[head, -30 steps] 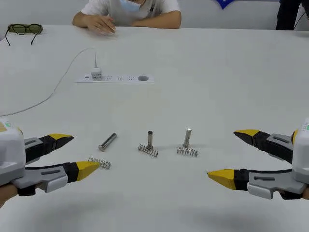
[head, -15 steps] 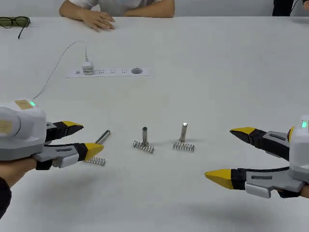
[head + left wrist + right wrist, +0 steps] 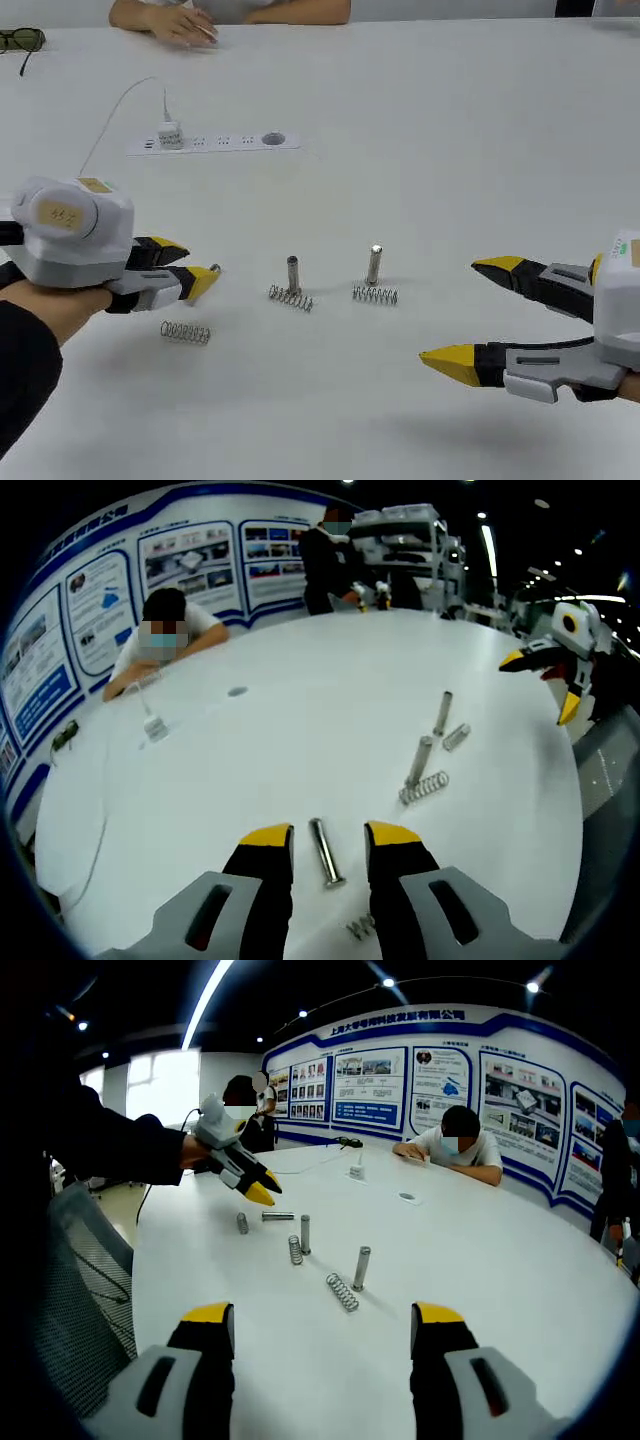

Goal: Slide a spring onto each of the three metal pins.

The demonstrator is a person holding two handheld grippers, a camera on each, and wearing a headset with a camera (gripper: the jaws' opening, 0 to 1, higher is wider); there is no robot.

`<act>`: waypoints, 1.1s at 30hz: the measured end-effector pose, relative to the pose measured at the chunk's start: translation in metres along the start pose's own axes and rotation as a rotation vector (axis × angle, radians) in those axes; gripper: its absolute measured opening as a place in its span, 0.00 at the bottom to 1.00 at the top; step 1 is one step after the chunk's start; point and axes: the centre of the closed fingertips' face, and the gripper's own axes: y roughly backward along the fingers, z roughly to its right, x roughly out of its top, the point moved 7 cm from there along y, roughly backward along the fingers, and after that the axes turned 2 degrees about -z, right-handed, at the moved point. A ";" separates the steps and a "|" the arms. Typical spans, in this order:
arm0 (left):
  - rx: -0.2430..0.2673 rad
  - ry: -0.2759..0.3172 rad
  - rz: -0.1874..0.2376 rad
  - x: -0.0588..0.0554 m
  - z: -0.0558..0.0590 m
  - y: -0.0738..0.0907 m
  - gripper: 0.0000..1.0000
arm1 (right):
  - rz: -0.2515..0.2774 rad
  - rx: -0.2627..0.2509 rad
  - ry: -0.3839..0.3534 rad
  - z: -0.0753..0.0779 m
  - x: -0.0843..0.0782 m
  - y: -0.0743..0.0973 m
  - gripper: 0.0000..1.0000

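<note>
1. Now between the jaws of the left gripper (image 3: 185,263): the lying pin (image 3: 325,852), flat on the table (image 3: 450,150), with a small gap on each side, so bracketed but not yet clamped.
2. Is further forward than a second ago and narrower in the jaws, though the jaws are apart; hovers no longer beside the loose spring (image 3: 186,332), which now lies just behind and below.
3. Upright as before: the middle pin (image 3: 293,272) and the right pin (image 3: 374,263), each with its own spring at the foot, the middle spring (image 3: 290,297) and the right spring (image 3: 375,294). Touching or only just beside, cannot tell.
4. No spring on any pin so far; all three steps open.
5. Well apart at the right, as a second ago: the right gripper (image 3: 470,310), jaws wide, holding nothing.
6. Seems to mean pin first, spring second: probably closes on the lying pin, lifts or stands it, then needs the loose spring brought to it.
</note>
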 end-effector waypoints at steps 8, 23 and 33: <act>0.016 0.006 -0.067 0.000 -0.004 -0.014 0.23 | -0.009 0.002 -0.003 0.001 -0.003 -0.001 0.73; 0.033 0.022 -0.132 -0.006 -0.006 -0.026 0.20 | -0.013 0.008 -0.008 0.002 -0.006 -0.003 0.73; 0.042 0.033 -0.172 -0.008 -0.007 -0.033 0.17 | -0.016 0.009 -0.010 0.002 -0.007 -0.003 0.73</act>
